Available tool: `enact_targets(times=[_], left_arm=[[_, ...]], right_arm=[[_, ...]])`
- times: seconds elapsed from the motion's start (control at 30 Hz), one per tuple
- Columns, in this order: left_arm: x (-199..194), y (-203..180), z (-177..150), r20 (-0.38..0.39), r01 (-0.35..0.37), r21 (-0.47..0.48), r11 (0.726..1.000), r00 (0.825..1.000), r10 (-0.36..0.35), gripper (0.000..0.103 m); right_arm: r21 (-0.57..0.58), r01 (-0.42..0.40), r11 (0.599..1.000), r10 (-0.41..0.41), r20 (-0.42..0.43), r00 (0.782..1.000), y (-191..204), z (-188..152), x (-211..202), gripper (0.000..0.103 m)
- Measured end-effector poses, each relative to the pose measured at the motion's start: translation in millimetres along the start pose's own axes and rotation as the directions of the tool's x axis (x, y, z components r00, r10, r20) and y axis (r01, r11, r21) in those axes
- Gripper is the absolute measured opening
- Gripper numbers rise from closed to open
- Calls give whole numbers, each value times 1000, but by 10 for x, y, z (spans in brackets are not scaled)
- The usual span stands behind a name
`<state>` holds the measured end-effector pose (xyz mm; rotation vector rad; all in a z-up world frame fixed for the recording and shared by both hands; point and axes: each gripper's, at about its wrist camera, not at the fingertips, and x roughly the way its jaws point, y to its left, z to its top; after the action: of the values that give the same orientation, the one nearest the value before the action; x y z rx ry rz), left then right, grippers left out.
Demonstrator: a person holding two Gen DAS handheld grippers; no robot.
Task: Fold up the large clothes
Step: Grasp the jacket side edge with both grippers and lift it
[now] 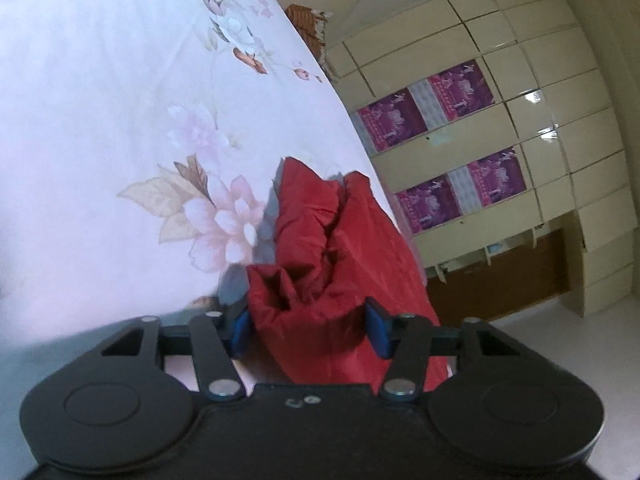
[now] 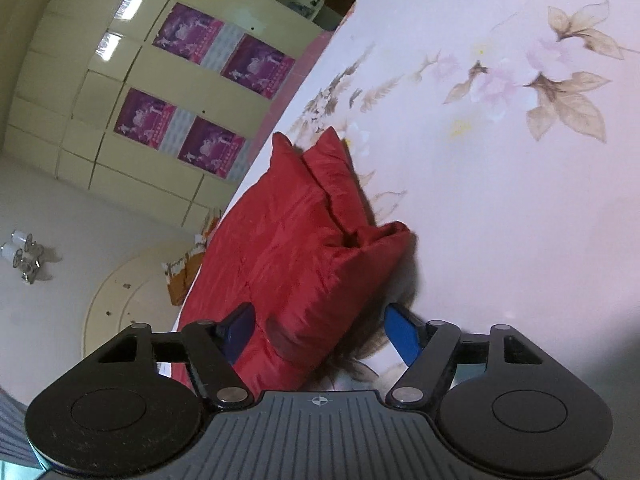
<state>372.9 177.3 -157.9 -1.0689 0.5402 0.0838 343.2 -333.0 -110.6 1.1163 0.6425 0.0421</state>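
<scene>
A red padded garment (image 1: pixel 340 248) lies bunched on a pale floral bedsheet (image 1: pixel 120 120) near the bed's edge. My left gripper (image 1: pixel 308 328) is open, its blue pads either side of a puffed fold of the garment at its near end. In the right wrist view the same red garment (image 2: pixel 304 240) lies along the edge of the sheet (image 2: pixel 500 180). My right gripper (image 2: pixel 320 336) is open, with the garment's near corner between its blue pads. Whether either gripper's pads touch the cloth I cannot tell.
A cream wardrobe (image 1: pixel 520 80) with purple posters (image 1: pixel 440 104) stands beyond the bed's edge. A brown woven basket (image 1: pixel 308 24) sits by the far bed corner. The wardrobe (image 2: pixel 100 80) and a ceiling lamp (image 2: pixel 22 256) show in the right wrist view.
</scene>
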Motion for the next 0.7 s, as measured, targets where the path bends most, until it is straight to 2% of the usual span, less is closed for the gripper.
enact_targets(times=[0.2, 0.33, 0.37, 0.43, 0.5, 0.57, 0.6, 0.63, 0.7], left_arm=[[35, -59, -108, 14, 18, -40, 999, 1000, -17, 51], [41, -84, -239, 37, 16, -10, 1000, 999, -15, 51], [82, -85, -223, 39, 15, -6, 1000, 999, -15, 49], [157, -113, -170, 46, 13, -3, 1000, 999, -12, 45], [231, -148, -130, 62, 5, 11, 1000, 998, -5, 41], [319, -155, -127, 69, -11, 36, 999, 998, 9, 31], [345, -174, -135, 68, -24, 59, 998, 997, 20, 29], [350, -194, -132, 67, -37, 86, 996, 997, 31, 27], [347, -249, -121, 60, -50, 114, 992, 997, 43, 23]], right_arm=[[-21, 10, 1000, -10, 31, 999, 86, -54, 163, 71], [-19, 20, 1000, -19, 47, 999, 105, -92, 201, 71], [-19, 21, 1000, -20, 49, 999, 100, -85, 220, 70], [-22, 37, 999, -36, 51, 998, 92, -59, 237, 60], [-26, 37, 999, -36, 50, 998, 95, -5, 298, 59], [-61, 51, 997, -48, 47, 998, 148, 40, 363, 59], [-75, 56, 996, -53, 45, 998, 172, 50, 384, 56], [-94, 60, 994, -57, 35, 998, 194, 65, 410, 41], [-107, 46, 993, -45, 12, 999, 218, 97, 445, 27]])
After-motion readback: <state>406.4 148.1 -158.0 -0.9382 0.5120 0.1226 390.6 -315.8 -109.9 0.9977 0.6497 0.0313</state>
